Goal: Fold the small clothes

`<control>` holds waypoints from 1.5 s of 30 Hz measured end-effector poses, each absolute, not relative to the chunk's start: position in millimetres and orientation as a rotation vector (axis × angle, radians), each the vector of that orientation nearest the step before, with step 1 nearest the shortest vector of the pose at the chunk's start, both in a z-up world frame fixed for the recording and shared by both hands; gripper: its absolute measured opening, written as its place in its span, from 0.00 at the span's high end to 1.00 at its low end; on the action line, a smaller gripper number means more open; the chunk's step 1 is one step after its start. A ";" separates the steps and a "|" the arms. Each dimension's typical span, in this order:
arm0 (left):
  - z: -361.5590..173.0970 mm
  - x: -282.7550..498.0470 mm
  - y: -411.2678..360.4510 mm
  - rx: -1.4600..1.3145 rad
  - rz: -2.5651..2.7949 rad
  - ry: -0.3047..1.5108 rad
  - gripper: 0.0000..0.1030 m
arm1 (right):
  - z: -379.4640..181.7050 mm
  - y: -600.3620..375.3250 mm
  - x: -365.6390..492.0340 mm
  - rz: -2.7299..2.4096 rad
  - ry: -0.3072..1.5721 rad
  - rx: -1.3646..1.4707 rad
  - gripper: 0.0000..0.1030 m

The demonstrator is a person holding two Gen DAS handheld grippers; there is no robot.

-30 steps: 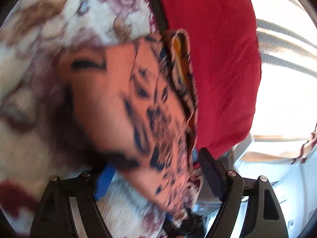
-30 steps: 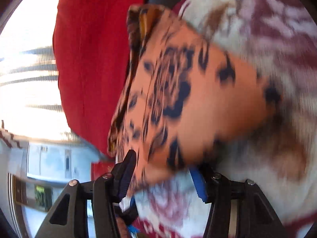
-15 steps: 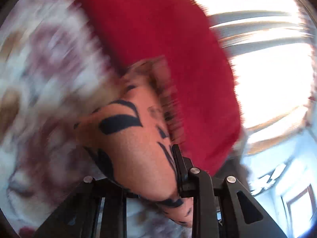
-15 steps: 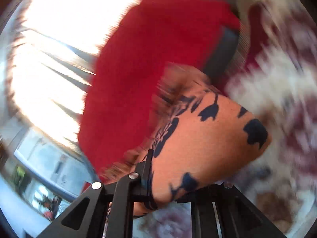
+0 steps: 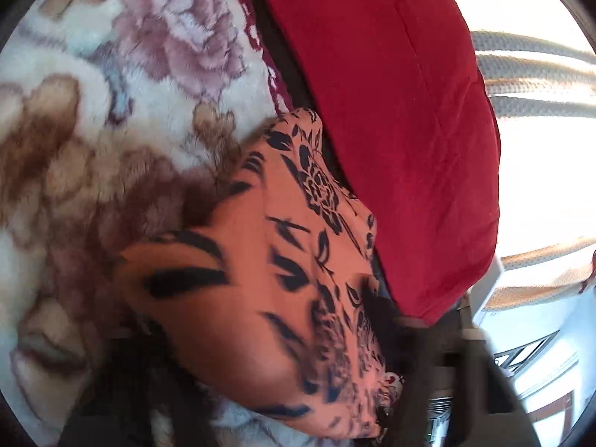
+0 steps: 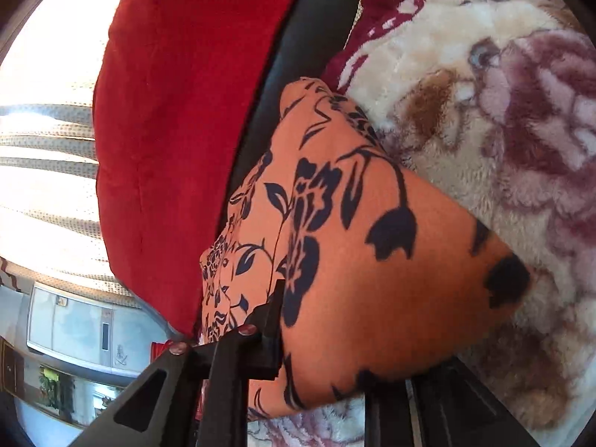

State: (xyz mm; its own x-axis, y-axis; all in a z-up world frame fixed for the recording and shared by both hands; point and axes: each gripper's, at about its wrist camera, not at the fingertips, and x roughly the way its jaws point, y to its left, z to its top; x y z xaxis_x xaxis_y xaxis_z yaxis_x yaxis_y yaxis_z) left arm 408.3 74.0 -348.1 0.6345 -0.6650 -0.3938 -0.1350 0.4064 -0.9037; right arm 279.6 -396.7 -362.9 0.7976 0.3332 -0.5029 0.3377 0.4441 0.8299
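Note:
An orange garment with a black flower print [image 5: 260,279] lies bunched on a fleecy floral blanket [image 5: 111,111], its far end against a red cushion [image 5: 391,111]. My left gripper [image 5: 283,383] is blurred at the bottom of its view, with its fingers closed on the garment's near edge. In the right wrist view the same garment [image 6: 354,260] bulges up between the fingers of my right gripper [image 6: 331,339]. Those jaws are opening slightly, but the left finger [image 6: 273,309] still presses into the cloth. The garment hides both pads.
A black leather strip [image 6: 309,37] runs between the red cushion [image 6: 178,111] and the blanket [image 6: 503,130]. Bright windows with striped curtains [image 5: 540,74] lie beyond the cushion. A white appliance [image 6: 70,320] stands in the room below.
Both grippers stood wide with the garment between their fingers; now both have closed on it. The cloth has bunched into a raised fold, and both views have swung and settled.

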 end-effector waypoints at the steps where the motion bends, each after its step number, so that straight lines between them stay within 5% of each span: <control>1: -348.8 408.3 74.7 -1.111 -0.379 0.855 0.79 | -366.4 -398.0 283.3 0.001 0.682 1.129 0.79; 9: -304.7 341.0 100.8 -0.943 -0.429 0.747 0.85 | -314.5 -376.5 236.8 -0.030 0.569 0.847 0.86; 15: -335.3 314.8 107.2 -0.898 -0.350 0.921 0.82 | -338.3 -379.0 210.7 -0.079 0.731 0.862 0.85; 28: -296.3 256.1 200.0 -0.881 -0.059 0.813 0.41 | -314.6 -427.9 109.8 -0.131 0.650 0.971 0.82; 31: -264.9 263.7 168.5 -0.744 -0.081 0.778 0.31 | -282.5 -425.1 104.3 -0.147 0.577 0.893 0.82; 36: -243.0 289.2 81.8 -0.537 -0.206 0.814 0.27 | -260.4 -397.0 154.4 -0.096 0.609 0.786 0.82; 41: -283.0 317.9 16.8 -0.321 -0.201 0.995 0.26 | -295.3 -382.9 204.4 -0.175 0.770 0.719 0.82; 45: -294.6 308.3 1.7 -0.135 -0.183 0.893 0.10 | -308.1 -386.1 216.8 -0.181 0.827 0.737 0.84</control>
